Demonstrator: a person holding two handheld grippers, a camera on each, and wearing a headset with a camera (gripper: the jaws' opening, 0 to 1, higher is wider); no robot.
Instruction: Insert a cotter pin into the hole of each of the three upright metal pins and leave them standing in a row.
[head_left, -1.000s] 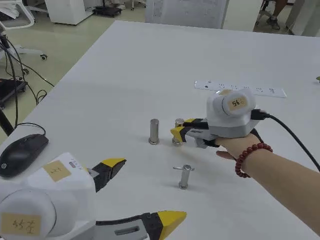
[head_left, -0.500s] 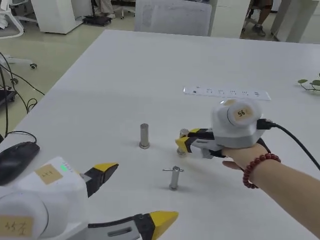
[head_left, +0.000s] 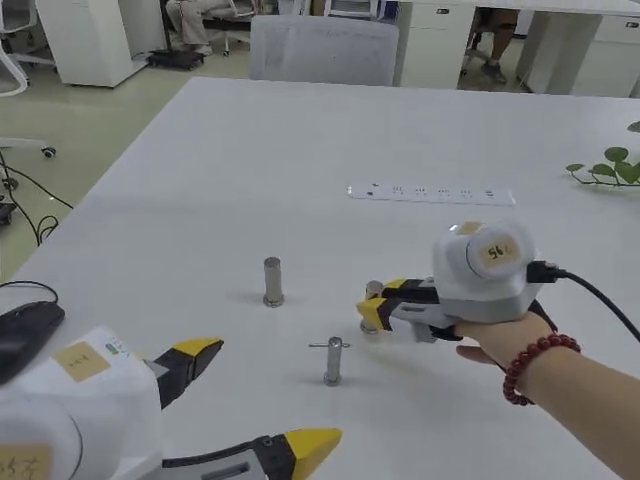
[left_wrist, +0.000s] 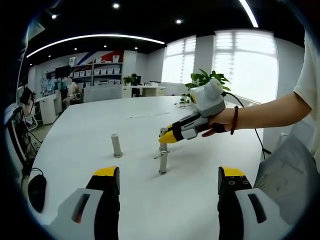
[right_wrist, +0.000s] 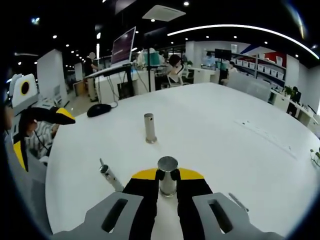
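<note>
My right gripper (head_left: 372, 312) stays clamped on the middle pin (right_wrist: 167, 167), upright on the table (head_left: 200, 180). I have carried it rightward, farther from the bare pin (head_left: 272, 281) and past the cottered pin (head_left: 333, 362). My left gripper (head_left: 255, 400) hangs wide open, holding nothing.

The head view looks forward and down over the white table (head_left: 250, 150), the left gripper view sits low and farther back, the right gripper view is close in and faces it, and all three share the metal pins (head_left: 272, 281).
</note>
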